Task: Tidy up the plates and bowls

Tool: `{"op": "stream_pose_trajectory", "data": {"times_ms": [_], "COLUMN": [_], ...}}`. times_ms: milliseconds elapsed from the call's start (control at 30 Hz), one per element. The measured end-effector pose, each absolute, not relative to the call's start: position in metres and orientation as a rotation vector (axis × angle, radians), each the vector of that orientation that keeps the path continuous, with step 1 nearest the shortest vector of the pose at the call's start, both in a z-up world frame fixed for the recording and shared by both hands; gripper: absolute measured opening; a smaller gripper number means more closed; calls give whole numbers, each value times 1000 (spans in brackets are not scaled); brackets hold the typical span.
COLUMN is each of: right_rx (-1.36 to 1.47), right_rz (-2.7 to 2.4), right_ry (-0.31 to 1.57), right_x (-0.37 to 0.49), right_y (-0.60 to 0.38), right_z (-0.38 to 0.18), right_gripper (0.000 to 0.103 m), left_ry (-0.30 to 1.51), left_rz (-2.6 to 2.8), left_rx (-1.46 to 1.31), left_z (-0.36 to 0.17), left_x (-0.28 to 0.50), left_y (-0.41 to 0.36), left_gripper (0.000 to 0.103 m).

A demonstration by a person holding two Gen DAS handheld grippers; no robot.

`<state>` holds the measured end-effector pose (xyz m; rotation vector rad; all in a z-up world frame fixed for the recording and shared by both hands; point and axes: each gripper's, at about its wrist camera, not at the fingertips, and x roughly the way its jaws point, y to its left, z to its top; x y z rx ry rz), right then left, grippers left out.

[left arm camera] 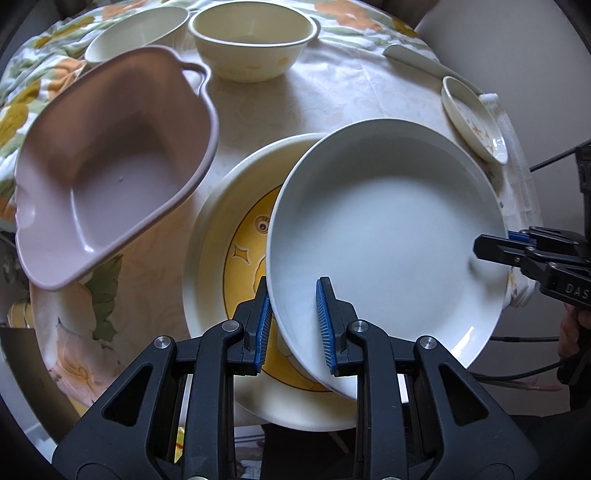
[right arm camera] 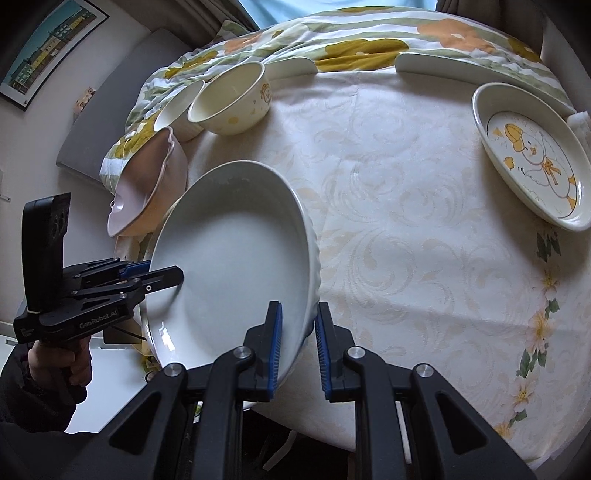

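Observation:
A plain white deep plate (left arm camera: 388, 240) (right arm camera: 236, 266) hangs tilted over a cream plate with a yellow drawing (left arm camera: 221, 236) that lies on the table. My left gripper (left arm camera: 294, 325) is shut on the white plate's near rim, one blue pad inside and one outside. It shows from the side in the right wrist view as the left gripper (right arm camera: 166, 275), with a hand on its grip. My right gripper (right arm camera: 300, 350) is shut on the opposite rim, and appears as the right gripper (left arm camera: 491, 251) at the plate's right edge.
A pink handled bowl (left arm camera: 110, 177) (right arm camera: 144, 192) sits tilted at the left. Two cream bowls (left arm camera: 255, 37) (left arm camera: 140, 33) stand at the back. A small duck plate (left arm camera: 476, 122) (right arm camera: 532, 155) lies at the right, with white dishes (right arm camera: 461, 66) behind. A floral cloth (right arm camera: 406, 221) covers the table.

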<state>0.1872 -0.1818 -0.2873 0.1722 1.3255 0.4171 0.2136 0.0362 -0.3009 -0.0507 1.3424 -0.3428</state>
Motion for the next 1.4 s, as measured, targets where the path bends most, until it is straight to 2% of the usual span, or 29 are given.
{"op": "stream_pose_trajectory", "data": {"times_ms": [600, 1067, 1400], "right_rx": [-86, -274, -221], "right_rz": [353, 280, 282], "right_ry": [1279, 1238, 1254], "right_x": [178, 169, 172], "right_y": [-144, -115, -120], "right_z": [-292, -297, -298], "right_gripper": [16, 16, 16], "left_ry": [1245, 1196, 1188], "left_rz": [-205, -151, -142], "left_rx": [266, 312, 310], "left_z": [-297, -287, -284], "left_x": [195, 192, 192], "left_y": [20, 24, 26], "left_gripper": [21, 21, 21]}}
